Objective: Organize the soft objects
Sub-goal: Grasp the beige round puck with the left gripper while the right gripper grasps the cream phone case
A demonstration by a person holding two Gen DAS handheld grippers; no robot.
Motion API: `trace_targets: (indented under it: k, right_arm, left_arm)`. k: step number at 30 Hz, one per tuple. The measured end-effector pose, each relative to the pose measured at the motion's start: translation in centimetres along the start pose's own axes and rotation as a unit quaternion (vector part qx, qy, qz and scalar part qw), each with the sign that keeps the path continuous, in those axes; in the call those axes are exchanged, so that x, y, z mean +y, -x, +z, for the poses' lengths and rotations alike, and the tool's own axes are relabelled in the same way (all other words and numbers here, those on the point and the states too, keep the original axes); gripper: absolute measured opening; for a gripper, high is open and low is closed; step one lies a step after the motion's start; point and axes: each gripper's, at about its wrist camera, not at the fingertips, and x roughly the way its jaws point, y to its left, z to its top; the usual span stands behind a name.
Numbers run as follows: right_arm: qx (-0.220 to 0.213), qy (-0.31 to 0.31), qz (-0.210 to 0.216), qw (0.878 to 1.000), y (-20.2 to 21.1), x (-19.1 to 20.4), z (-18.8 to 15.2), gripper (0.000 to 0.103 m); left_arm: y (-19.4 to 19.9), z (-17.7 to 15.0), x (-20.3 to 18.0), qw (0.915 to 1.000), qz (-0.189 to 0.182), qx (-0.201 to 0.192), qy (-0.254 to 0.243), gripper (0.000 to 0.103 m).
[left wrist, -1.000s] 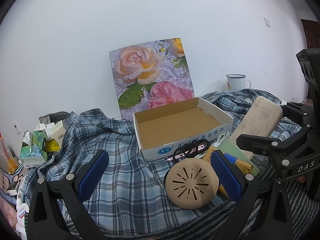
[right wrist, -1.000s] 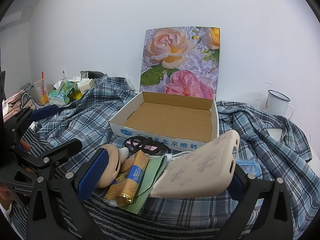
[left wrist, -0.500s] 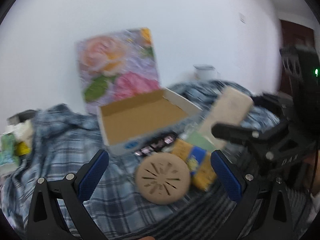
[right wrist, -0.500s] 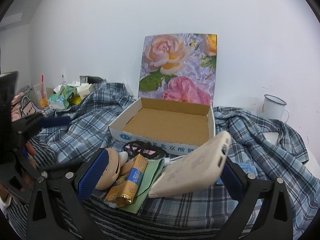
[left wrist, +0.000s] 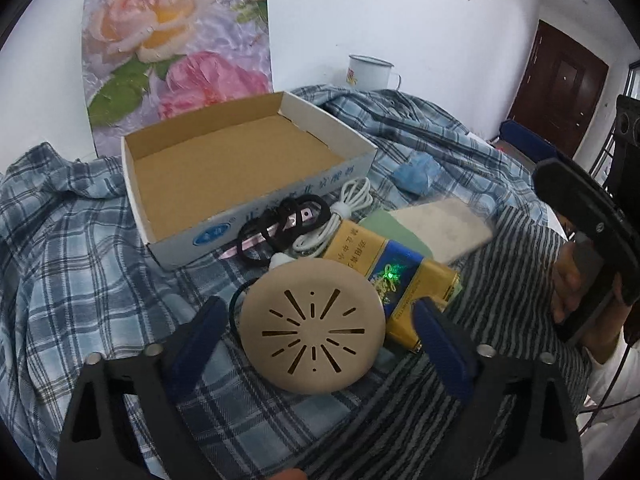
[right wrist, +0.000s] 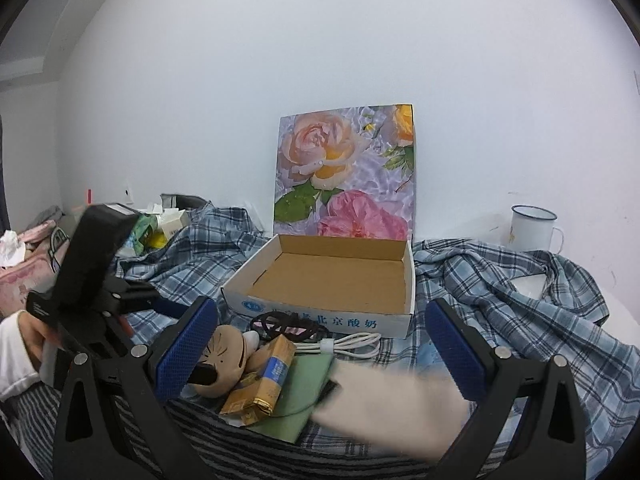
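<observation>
Round beige pad (left wrist: 313, 327), a disc with radial slits, lies on the plaid cloth (left wrist: 80, 248) in front of the empty cardboard box (left wrist: 256, 216), touching the yellow-and-blue foil pack (left wrist: 394, 276) at its right edge. The left gripper (left wrist: 316, 330) straddles the disc with its blue pads spread wide; the jaws have just been closing a little, with the disc between them but neither pad yet pressing on it. To take the disc cleanly, centre it between the pads, keep the right-hand pad clear of the foil pack so that the pack is not pinched with it, and close only until the edge yields slightly, since the disc is judged to be soft. A black cord (left wrist: 236, 300) curls at the disc's left edge and should stay outside the grip. Lift straight up, then carry the disc over the box's near wall and set it flat on the box floor. The right gripper (right wrist: 320, 346) has its pads well apart; the pale phone case (right wrist: 394, 410) shows below them as a blurred shape, probably loose on the striped fabric (right wrist: 200, 448), though the blur prevents certainty. Black hair ties (left wrist: 280, 226) and a coiled white cable (left wrist: 340, 216) lie between the box and the disc.
</observation>
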Motion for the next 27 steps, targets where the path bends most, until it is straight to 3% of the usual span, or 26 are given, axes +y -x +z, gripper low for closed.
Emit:
trace_targets:
  k: [8, 11, 18, 22, 27]
  right_arm:
    - [0.018, 0.011, 0.016, 1.000, -0.4, 0.5, 0.0, 0.103]
    - [0.036, 0.011, 0.032, 0.999, -1.0, 0.5, -0.2, 0.103]
    - [0.081, 0.003, 0.115, 0.990, -1.4, -0.6, 0.0, 0.103]
    - [0.129, 0.097, 0.141, 0.977, -1.6, -1.4, 0.4, 0.103]
    - [0.226, 0.180, 0.172, 0.942, -4.8, -3.7, -1.1, 0.103]
  left_arm:
    - [-2.0, -0.1, 0.7, 0.9993, 0.005, 0.037, 0.004, 0.094]
    - [-2.6, -0.3, 1.1, 0.9988, -0.006, 0.047, 0.013, 0.085]
    - [-2.1, -0.5, 1.6, 0.9987, -0.032, 0.030, 0.025, 0.083]
    - [-1.4, -0.6, 1.3, 0.9993, -0.031, 0.015, 0.018, 0.083]
    - [-0.6, -0.6, 1.1, 0.9995, -0.029, -0.001, 0.014, 0.083]
